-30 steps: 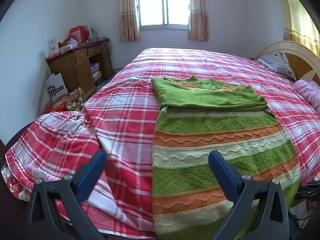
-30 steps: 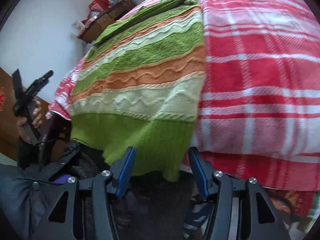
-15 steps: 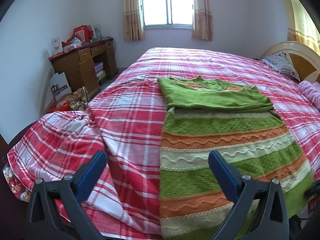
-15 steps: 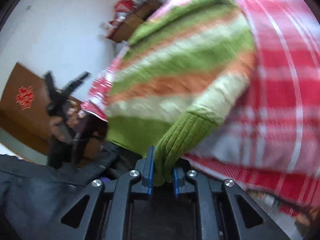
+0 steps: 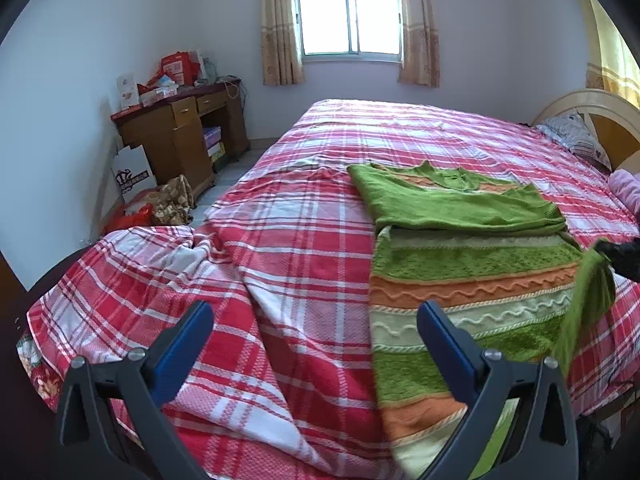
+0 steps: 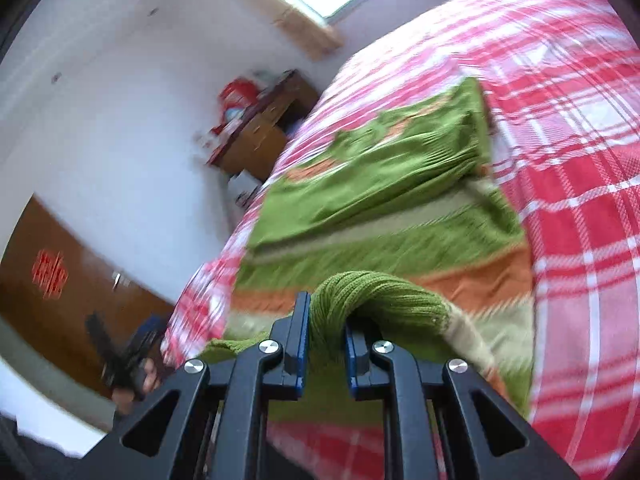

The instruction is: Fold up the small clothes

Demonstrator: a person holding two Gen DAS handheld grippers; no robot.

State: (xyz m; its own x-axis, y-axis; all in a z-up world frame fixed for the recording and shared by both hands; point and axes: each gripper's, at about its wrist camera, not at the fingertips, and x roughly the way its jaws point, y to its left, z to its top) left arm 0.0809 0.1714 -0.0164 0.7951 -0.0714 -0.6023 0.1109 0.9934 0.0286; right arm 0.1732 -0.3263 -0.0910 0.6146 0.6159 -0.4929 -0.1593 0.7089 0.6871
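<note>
Striped knit sweater (image 5: pixel 460 280) — green, orange and cream bands — lies flat on the red plaid bedspread (image 5: pixel 288 240), on the near right part of the bed in the left wrist view. Its sleeves are folded across the upper part as a plain green layer. The hem end reaches the near edge of the bed.

Right gripper (image 6: pixel 326 344) is clamped on the ribbed green hem (image 6: pixel 360 292) of the sweater; the blue pads pinch a bunched fold of knit between them, and the fold arcs up over the fingertips. In the left wrist view that lifted corner stands up off the bed at the far right, hanging from a dark gripper tip at the frame edge. Right wrist view is motion-blurred.

Left gripper (image 5: pixel 316 328) has its jaws wide apart, nothing between them — it hovers over the bedspread just left of the sweater's near edge, not touching the cloth. The right wrist view shows it small and blurred at lower left, held in a hand (image 6: pixel 132 380).

Beyond the bed: wooden desk (image 5: pixel 180 132) with red boxes on top against the left wall, curtained window (image 5: pixel 348 16) on the far wall, and a headboard (image 5: pixel 600 108) at right.
</note>
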